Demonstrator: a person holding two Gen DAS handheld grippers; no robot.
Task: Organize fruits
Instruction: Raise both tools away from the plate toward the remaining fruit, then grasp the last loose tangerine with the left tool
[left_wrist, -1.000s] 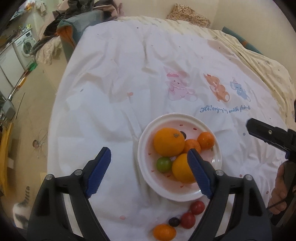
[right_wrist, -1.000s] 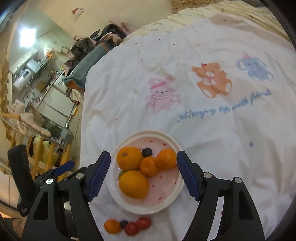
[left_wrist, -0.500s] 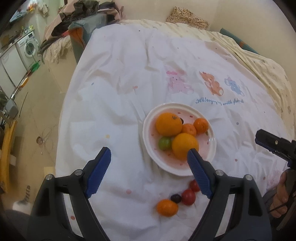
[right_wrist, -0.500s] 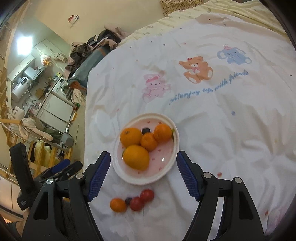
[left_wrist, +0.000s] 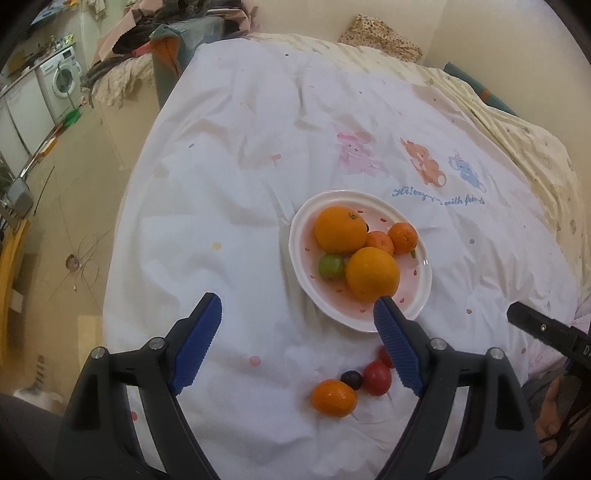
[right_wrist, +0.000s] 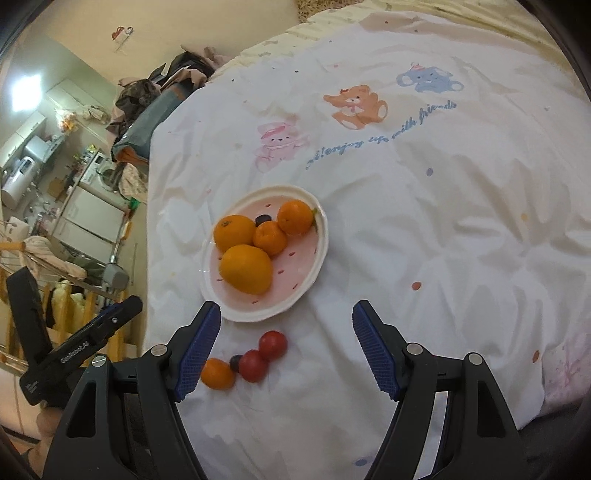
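A white plate (left_wrist: 421, 291) with a pink speckled centre is seen lying flat on a white bedsheet (left_wrist: 229, 206) printed with cartoon animals and blue lettering. The plate is taken as the landmark. It is oval in outline; in the left wrist view its long axis runs from upper left to lower right.

On the plate, two large oranges (left_wrist: 340, 229) are set one behind the other, the nearer one (right_wrist: 245, 268) slightly elongated. Two smaller mandarins (right_wrist: 294, 216) are placed beside them toward the far right rim, touching each other. A small green fruit (left_wrist: 330, 266) is tucked at the left of the oranges, and a dark grape (right_wrist: 262, 219) is wedged at the back among them.

Off the plate, just beside its near rim, a short row of loose fruit is laid on the sheet: a small mandarin (left_wrist: 333, 398), a dark grape (left_wrist: 351, 379) and two red tomatoes (right_wrist: 272, 344), all touching. The row runs at a slant toward the plate.

The left gripper (left_wrist: 297, 347) is held above the sheet, near the plate's near edge, its blue jaws spread apart with nothing between them. The right gripper (right_wrist: 286, 350) is likewise held with jaws apart and empty, above the loose row.
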